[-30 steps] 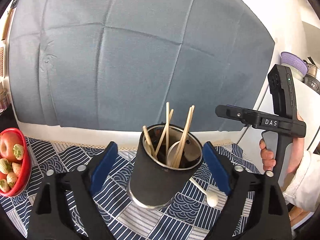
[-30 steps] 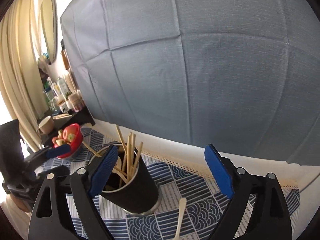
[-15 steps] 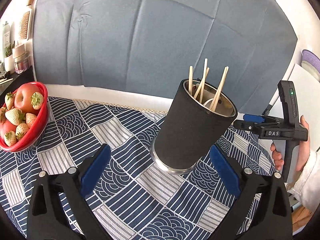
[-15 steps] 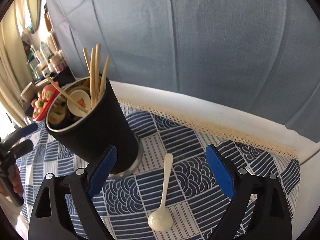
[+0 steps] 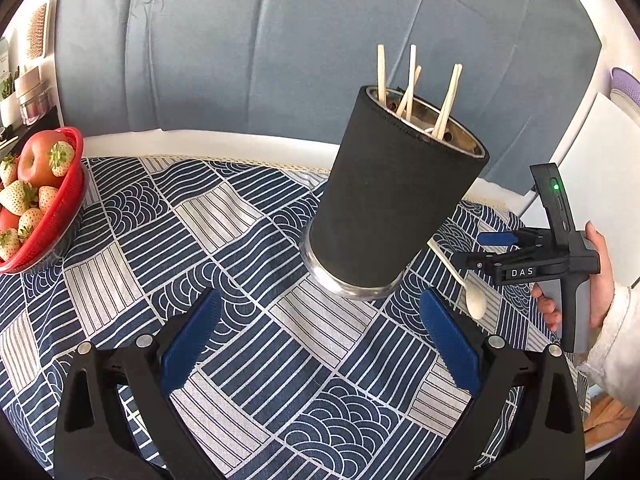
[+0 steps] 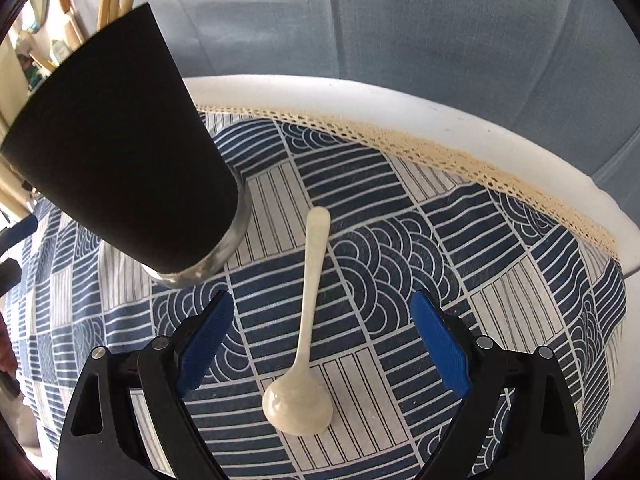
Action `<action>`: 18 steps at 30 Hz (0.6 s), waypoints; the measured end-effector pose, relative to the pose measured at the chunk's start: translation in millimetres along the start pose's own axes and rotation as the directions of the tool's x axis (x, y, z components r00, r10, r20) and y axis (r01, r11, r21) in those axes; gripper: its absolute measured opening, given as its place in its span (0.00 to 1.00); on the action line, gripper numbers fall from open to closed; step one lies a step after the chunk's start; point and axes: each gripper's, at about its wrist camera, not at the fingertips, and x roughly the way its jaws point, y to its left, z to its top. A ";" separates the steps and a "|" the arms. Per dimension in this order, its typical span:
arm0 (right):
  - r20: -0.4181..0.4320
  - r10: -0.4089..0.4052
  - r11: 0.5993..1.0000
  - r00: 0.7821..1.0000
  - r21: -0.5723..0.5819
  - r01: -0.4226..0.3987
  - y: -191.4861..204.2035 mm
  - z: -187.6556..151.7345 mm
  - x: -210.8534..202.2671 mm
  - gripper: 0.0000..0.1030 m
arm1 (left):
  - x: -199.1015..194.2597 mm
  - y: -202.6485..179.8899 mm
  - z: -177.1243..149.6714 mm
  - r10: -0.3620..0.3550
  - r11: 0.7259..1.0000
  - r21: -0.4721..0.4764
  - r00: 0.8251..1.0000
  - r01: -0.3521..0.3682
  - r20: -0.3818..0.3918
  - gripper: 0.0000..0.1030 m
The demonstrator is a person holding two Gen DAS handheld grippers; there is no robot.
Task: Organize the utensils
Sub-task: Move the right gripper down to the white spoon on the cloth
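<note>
Status: mostly done imo. Black utensil holder (image 5: 394, 204) stands upright mid-right of the left wrist view on the blue patterned tablecloth (image 5: 208, 240), already loaded w/ wooden chopsticks (image 5: 412, 80) poking out the top; something pale and round sits inside too but can't tell what. One item left out that I can see: white spoon (image 6: 308, 320), lying flat on the cloth at center-bottom of the right wrist view, bowl toward the camera, handle pointing away, just beside the holder's base but not touching. Right gripper (image 6: 320, 344) is over it, jaws wide apart, spoon's neck roughly between the blue pads, no contact that I can see, so not grabbed yet. Left gripper (image 5: 316, 340) is also spread wide, nothing between the pads, parked at the bottom of its frame, near side of the holder, apart from it. Red basket (image 5: 60, 208) of strawberries and an apple at left edge, well away, prob not part of the job. Remaining, by my read: clamp spoon, lift, drop in holder. Watch item: spoon lies flat and thin on soft cloth, pads may snag fabric or slip off the handle.
</note>
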 end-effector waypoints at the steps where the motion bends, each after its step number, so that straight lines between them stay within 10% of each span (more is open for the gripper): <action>1: -0.012 -0.004 1.000 1.000 -0.006 0.004 0.8 -1.1 3.8 0.82 | 3.3 -0.6 -1.0 0.001 1.000 0.006 1.000 -0.001 -0.011 0.94; 10: -0.090 -0.058 0.998 0.994 -0.044 0.055 5.1 0.3 31.8 0.61 | 28.6 -11.2 -12.3 -0.031 0.998 0.052 0.994 0.036 -0.102 0.94; 14: -0.105 -0.021 0.999 0.994 -0.029 0.018 9.3 8.1 32.0 0.07 | 36.0 -13.9 -16.0 -0.055 0.998 0.038 0.991 0.060 -0.123 0.94; 18: -0.111 0.088 0.994 0.990 0.076 -0.080 1.7 7.9 33.1 0.07 | 43.0 -20.6 -19.2 -0.080 0.996 0.039 0.987 0.086 -0.142 0.94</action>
